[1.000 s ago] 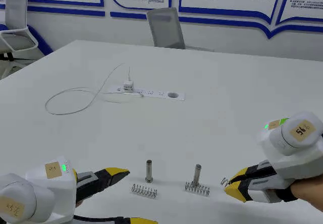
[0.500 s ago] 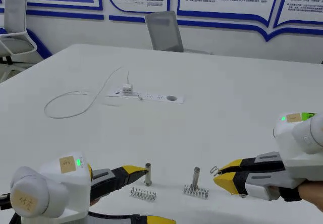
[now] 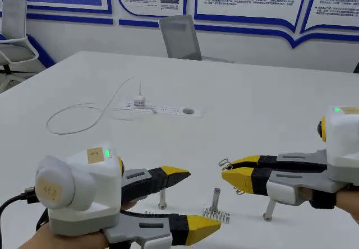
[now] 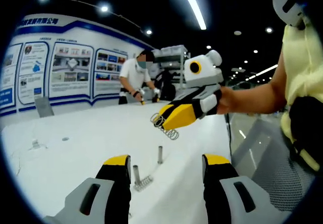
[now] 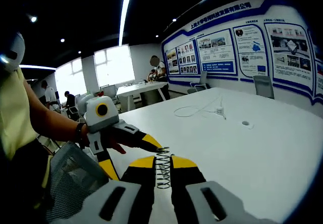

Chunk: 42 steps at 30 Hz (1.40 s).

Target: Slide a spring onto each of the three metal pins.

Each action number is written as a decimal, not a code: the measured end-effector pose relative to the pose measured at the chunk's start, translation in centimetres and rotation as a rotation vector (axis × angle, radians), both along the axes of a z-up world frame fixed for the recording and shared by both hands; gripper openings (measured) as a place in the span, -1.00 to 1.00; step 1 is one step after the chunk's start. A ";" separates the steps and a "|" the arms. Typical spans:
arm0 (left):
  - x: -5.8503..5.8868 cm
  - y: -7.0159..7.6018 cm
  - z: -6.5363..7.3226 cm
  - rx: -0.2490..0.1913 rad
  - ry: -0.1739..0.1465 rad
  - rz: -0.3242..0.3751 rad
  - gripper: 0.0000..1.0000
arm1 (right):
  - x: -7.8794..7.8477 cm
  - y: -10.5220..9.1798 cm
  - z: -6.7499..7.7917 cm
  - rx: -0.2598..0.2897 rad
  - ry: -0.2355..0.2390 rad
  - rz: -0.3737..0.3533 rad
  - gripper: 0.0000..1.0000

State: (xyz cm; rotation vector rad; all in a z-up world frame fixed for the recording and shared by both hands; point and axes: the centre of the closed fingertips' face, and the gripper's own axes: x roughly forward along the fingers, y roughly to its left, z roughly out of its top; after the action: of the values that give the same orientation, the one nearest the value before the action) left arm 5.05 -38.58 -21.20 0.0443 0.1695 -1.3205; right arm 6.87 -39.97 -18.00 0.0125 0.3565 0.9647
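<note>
Above the white table (image 3: 252, 109), the right gripper (image 3: 227, 169) is held in the air with its yellow-tipped jaws clamped on a coil spring (image 5: 162, 167), which sits crosswise between the tips with both ends poking out. Below, between the two grippers, stand a left pin (image 3: 162, 198), a middle pin (image 3: 216, 198) and a right pin (image 3: 269, 208), with a loose spring (image 3: 216, 215) lying just beside the middle pin's base. The left gripper (image 3: 196, 201) hovers near the left pin, its jaws spread wide and holding nothing.
</note>
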 end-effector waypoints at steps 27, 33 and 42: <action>0.5 -2.7 2.3 -0.132 0.134 -0.021 -0.56 | -0.8 1.9 1.0 0.098 -0.009 0.049 -0.77; 0.3 -2.7 2.3 -0.128 0.130 -0.026 -0.71 | -0.7 2.0 1.0 0.101 -0.013 0.049 -0.77; 0.0 -2.6 1.9 -0.086 0.080 -0.040 -0.75 | -1.0 1.8 0.9 0.083 -0.006 0.058 -0.76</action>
State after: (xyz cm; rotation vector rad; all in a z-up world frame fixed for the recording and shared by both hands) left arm 5.10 -41.15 -19.30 -0.0784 0.1808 -1.3687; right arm 5.83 -38.19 -17.08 0.0751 0.3120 1.0360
